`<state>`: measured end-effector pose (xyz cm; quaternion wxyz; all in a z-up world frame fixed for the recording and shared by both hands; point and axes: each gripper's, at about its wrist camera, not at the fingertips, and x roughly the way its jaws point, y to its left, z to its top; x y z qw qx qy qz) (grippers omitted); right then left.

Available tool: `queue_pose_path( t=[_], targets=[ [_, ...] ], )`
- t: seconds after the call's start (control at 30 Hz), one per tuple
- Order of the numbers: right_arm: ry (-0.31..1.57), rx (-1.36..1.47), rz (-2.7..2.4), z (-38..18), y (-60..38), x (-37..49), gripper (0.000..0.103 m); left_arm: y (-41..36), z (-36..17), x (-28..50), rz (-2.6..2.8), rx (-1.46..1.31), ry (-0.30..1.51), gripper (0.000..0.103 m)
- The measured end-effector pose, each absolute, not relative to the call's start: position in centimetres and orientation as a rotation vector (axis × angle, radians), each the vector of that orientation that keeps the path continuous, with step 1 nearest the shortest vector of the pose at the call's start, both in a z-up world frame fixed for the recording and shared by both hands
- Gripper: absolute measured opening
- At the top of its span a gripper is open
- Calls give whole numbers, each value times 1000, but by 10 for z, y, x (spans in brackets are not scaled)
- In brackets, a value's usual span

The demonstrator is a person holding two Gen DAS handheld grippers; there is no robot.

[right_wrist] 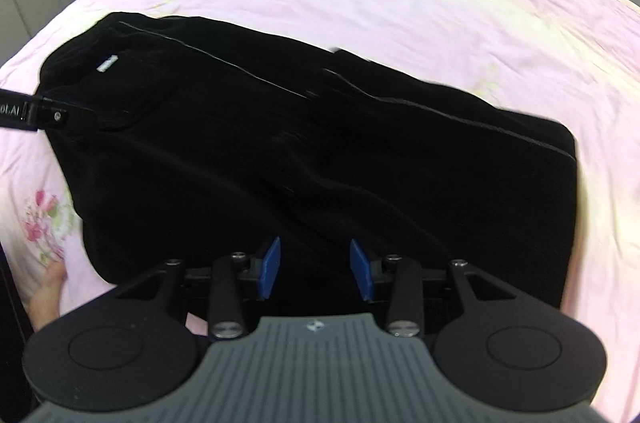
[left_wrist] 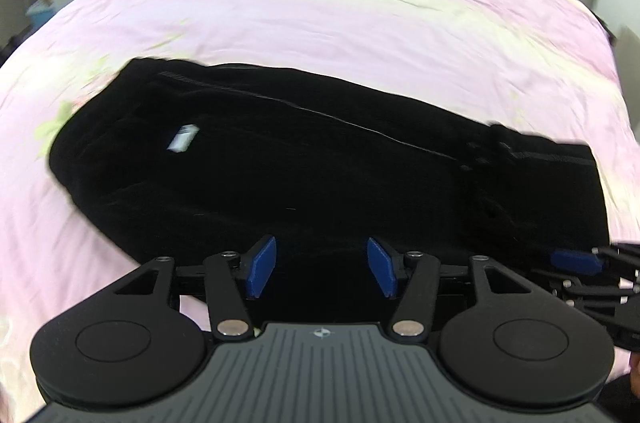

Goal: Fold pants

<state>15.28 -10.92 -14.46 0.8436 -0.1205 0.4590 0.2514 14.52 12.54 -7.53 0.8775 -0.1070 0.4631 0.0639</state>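
Your black pants (left_wrist: 304,163) lie on the pink bedsheet (left_wrist: 320,3), already doubled into a thick slab running from the far left toward the near right, with a small white label (left_wrist: 182,139) showing near the left end. Your left gripper (left_wrist: 322,271) hangs over the near edge with its jaws standing apart and nothing visibly pinched between the blue pads. Your right gripper (right_wrist: 314,269) is also over the near edge, jaws apart but narrower, and no cloth is seen gripped there either.

The main risk is that the fabric is so dark you cannot read where one layer ends and the next begins. If you close on the top layer only, the next fold will probably drag it off the layers beneath and skew the stack. If you dip too low, you could catch the bedsheet along with the pants and pull up a ridge. Your two grippers also sit close together near the right end, so they could knock each other if you reach for the same corner.
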Motion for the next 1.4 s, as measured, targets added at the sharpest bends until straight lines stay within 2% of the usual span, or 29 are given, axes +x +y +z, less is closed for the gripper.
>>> queue_pose_path(
  t=[0.17,0.43,0.6,0.8,0.87,0.97,1.2,1.3,1.33,1.37,1.4],
  targets=[
    [946,-305,583,-137,-76,171,36,184,-73,140,253,-384,959,67],
    [961,-553,658,-134,-18,205,31,260,-89,130,429,-520,997,73],
    [1034,-648,703,-159,6,219,30,291,-117,124,467,-618,1033,74],
    [1123,-732,733,-185,27,229,29,317,-148,119,493,-714,1052,75],
    [1150,-768,748,-185,35,236,29,322,-155,120,487,-742,1044,79],
    [1165,-833,783,-178,44,240,29,325,-158,122,486,-764,1011,83],
    [1188,-966,832,-194,83,249,29,331,-161,134,462,-723,991,83],
    [1201,-968,832,-199,88,253,30,332,-162,135,445,-715,978,78],
    [1210,-959,832,-201,90,256,29,330,-161,134,440,-705,971,73],
    [1219,-949,832,-201,90,258,29,328,-160,134,436,-691,964,61],
    [1227,-940,832,-201,90,260,29,326,-159,134,428,-678,956,54]
  ],
)
